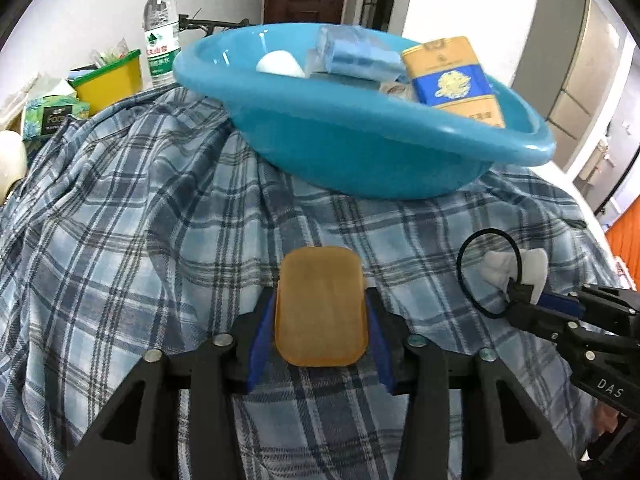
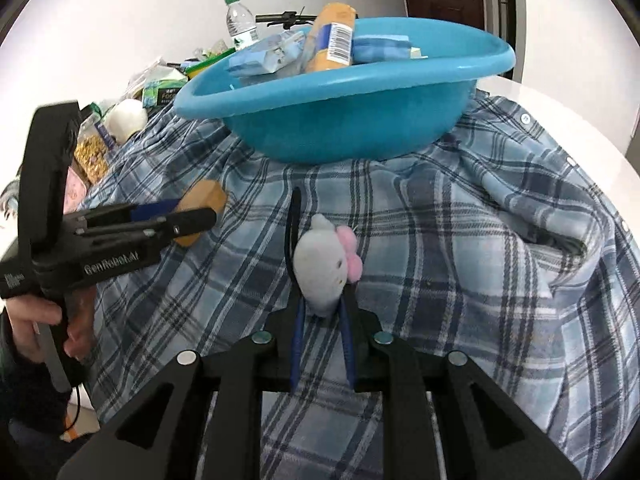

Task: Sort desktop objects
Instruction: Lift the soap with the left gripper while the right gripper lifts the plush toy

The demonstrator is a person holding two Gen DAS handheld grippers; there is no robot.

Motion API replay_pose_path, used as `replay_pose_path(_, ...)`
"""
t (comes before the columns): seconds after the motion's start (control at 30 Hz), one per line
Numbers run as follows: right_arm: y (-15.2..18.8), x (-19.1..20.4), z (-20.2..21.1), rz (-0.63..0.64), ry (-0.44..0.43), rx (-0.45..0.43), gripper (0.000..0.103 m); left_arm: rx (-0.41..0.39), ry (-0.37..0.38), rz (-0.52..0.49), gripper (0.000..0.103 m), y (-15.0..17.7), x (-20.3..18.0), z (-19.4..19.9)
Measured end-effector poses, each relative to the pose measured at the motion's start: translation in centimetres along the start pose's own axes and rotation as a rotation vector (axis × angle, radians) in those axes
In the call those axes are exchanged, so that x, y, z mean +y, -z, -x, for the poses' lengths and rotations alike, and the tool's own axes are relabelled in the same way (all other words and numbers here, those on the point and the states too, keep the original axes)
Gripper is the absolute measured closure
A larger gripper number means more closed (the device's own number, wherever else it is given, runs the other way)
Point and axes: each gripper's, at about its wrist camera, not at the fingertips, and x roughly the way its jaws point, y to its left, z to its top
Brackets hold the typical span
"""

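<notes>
My left gripper is shut on an amber soap bar and holds it just above the plaid cloth, in front of the blue basin. The basin holds a gold-and-blue box, blue packets and a white object. My right gripper is shut on a small white plush cat with a pink bow, attached to a black hair band. The right gripper also shows in the left wrist view, and the left gripper with the soap in the right wrist view.
A water bottle, a yellow bin and a tissue pack stand behind the cloth at the left. Snack bags and a white round object lie at the left edge. The white tabletop shows at the right.
</notes>
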Motion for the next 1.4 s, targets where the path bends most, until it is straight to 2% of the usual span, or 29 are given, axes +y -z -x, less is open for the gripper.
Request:
replay_pose_path(0.07, -0.2, 0.0, -0.4, -0.002, 0.008, 0.003, 0.084, 0.005, 0.021, -0.003, 0.033, -0.1, -0.3, 0.1)
replay_pose_path(0.13, -0.5, 0.0, -0.6, -0.008, 0.011, -0.002, 0.08, 0.008, 0.019, -0.009, 0.025, -0.1, -0.7, 0.0)
replay_pose_path(0.2, -0.7, -0.2, -0.7, -0.019, 0.011, -0.012, 0.074, 0.002, -0.002, -0.021, 0.025, 0.0, -1.1, 0.0)
replay_pose_path(0.27, -1.0, -0.5, -0.8, -0.036, 0.007, -0.021, 0.054, -0.003, -0.015, -0.027, 0.025, 0.1, -1.3, 0.2)
replay_pose_path(0.33, -1.3, -0.7, -0.8, -0.061, 0.008, -0.046, 0.048, -0.006, -0.017, -0.025, 0.026, 0.1, -1.3, 0.3)
replay_pose_path(0.4, -1.8, -0.8, -0.9, -0.083, 0.015, -0.056, 0.048, -0.013, -0.025, -0.023, 0.037, 0.1, -1.4, 0.4)
replay_pose_path(0.43, -2.3, -0.7, -1.2, -0.103, 0.017, -0.058, 0.048, -0.016, -0.036, -0.024, 0.047, 0.3, -1.5, 0.3)
replay_pose_path(0.57, -3.0, -1.4, -2.0, -0.177, -0.012, -0.054, 0.048, -0.021, -0.046, -0.013, 0.058, 0.4, -1.5, 0.6)
replay_pose_path(0.6, -3.1, -1.4, -2.2, -0.174, -0.012, -0.05, 0.048, -0.021, -0.043, -0.01, 0.058, 0.5, -1.5, 0.6)
replay_pose_path(0.63, -3.1, -1.3, -2.3, -0.16, -0.005, -0.05, 0.055, -0.022, -0.041, -0.006, 0.058, 0.5, -1.4, 0.6)
replay_pose_path(0.67, -3.1, -1.0, -2.4, -0.139, 0.011, -0.052, 0.071, -0.023, -0.04, -0.002, 0.058, 0.5, -1.3, 0.6)
replay_pose_path(0.7, -3.0, -0.8, -2.3, -0.121, 0.022, -0.053, 0.078, -0.023, -0.039, 0.001, 0.058, 0.5, -1.3, 0.7)
replay_pose_path(0.73, -3.0, -0.6, -2.2, -0.108, 0.024, -0.056, 0.08, -0.022, -0.038, 0.004, 0.058, 0.6, -1.2, 0.7)
replay_pose_path(0.93, -2.6, 0.5, 0.1, -0.033, 0.044, -0.133, 0.081, -0.043, -0.043, 0.015, 0.058, 0.4, 0.0, 1.4)
replay_pose_path(1.07, -2.4, 0.0, 1.7, -0.035, 0.05, -0.165, 0.081, -0.079, -0.063, 0.009, 0.058, 0.5, 0.3, 2.7)
replay_pose_path(1.23, -2.3, -0.8, 4.2, -0.05, 0.065, -0.217, 0.081, -0.157, -0.052, -0.004, 0.058, -0.4, 0.0, 5.2)
replay_pose_path(1.4, -3.5, -0.5, 7.3, -0.016, 0.074, -0.313, 0.081, -0.247, -0.101, -0.089, 0.058, -2.3, -1.7, 7.3)
